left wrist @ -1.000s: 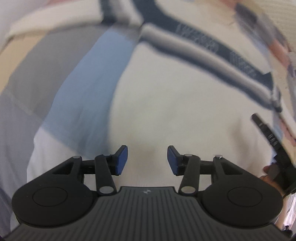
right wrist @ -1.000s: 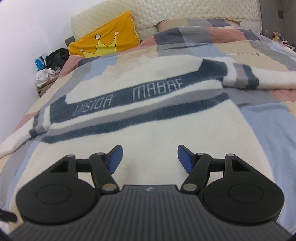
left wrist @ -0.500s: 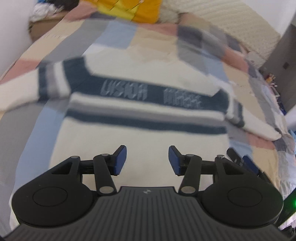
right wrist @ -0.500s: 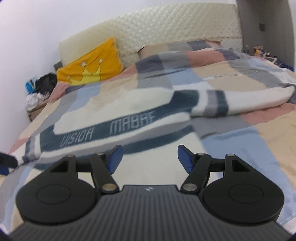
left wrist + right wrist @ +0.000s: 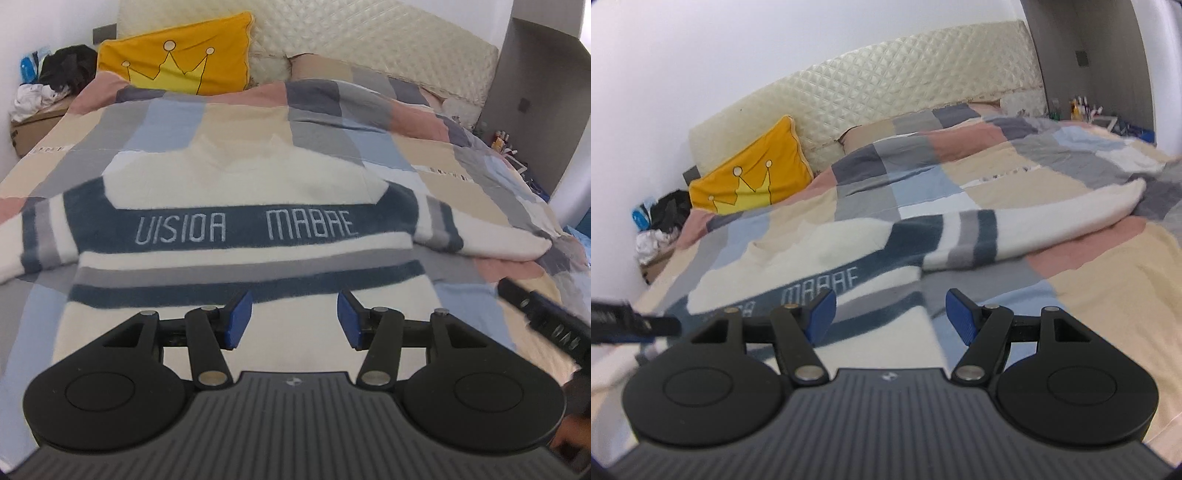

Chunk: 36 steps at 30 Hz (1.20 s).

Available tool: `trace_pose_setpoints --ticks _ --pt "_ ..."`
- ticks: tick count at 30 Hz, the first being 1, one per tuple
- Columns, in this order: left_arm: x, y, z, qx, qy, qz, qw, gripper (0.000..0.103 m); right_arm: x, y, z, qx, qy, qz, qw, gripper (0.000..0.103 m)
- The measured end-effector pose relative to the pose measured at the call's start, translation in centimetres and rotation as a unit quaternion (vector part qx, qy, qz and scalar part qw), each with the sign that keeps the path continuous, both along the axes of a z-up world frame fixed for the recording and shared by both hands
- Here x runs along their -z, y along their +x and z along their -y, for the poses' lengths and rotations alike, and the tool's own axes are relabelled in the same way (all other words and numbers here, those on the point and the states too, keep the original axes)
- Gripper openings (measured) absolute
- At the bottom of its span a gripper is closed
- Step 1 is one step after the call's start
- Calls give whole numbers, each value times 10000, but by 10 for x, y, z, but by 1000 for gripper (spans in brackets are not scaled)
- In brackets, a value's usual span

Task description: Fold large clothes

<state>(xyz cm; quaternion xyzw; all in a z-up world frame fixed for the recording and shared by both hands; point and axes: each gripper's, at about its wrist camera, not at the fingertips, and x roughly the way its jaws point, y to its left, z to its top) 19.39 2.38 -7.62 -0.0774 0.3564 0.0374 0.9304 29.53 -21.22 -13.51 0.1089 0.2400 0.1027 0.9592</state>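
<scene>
- The sweater (image 5: 236, 184), cream with dark blue and grey bands, lies spread flat on the bed (image 5: 461, 177), chest lettering up, collar toward the yellow crown pillow (image 5: 177, 62) and both sleeves stretched out sideways.
- The left gripper (image 5: 293, 317) hovers above the sweater's lower body, jaws moderately wide with nothing between them.
- The right gripper (image 5: 890, 317) hangs off the sweater's right flank, jaws a little wider, also empty.
- No fold is started yet, judging by the flat layout. A sleeve looks like the sensible first grab: pinch it near the cuff, lift only enough to clear the quilt, and lay it straight across the lettering so the side edge stays even.
- The left wrist view shows the sweater whole, including its left sleeve.
- The right wrist view shows the right sleeve (image 5: 1034, 229) better, cuff end resting on a quilt fold, but loses the left sleeve.
</scene>
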Motion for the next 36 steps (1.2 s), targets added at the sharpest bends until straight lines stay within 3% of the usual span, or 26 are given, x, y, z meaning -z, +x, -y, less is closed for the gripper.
trace_pose_setpoints --ticks 10,17,24,27,31,36 --pt "33 -18 -13 117 30 293 9995 58 7 12 12 162 98 -184 9997 68" --pt "55 -24 -44 -85 -194 39 9998 58 9 43 21 451 469 -374 9972 68" --pt "70 -21 -68 -308 -532 -197 9979 58 25 76 34 737 1231 -694 9872 69" --pt "70 -20 -70 -308 -526 -182 9980 58 28 93 40 852 1138 -714 9873 69" --pt "70 -19 -69 -264 -488 -162 9983 58 34 119 63 1087 748 -644 9892 69" --pt "72 -16 -66 -235 -330 -153 9991 58 61 146 118 1531 1275 -773 9769 69"
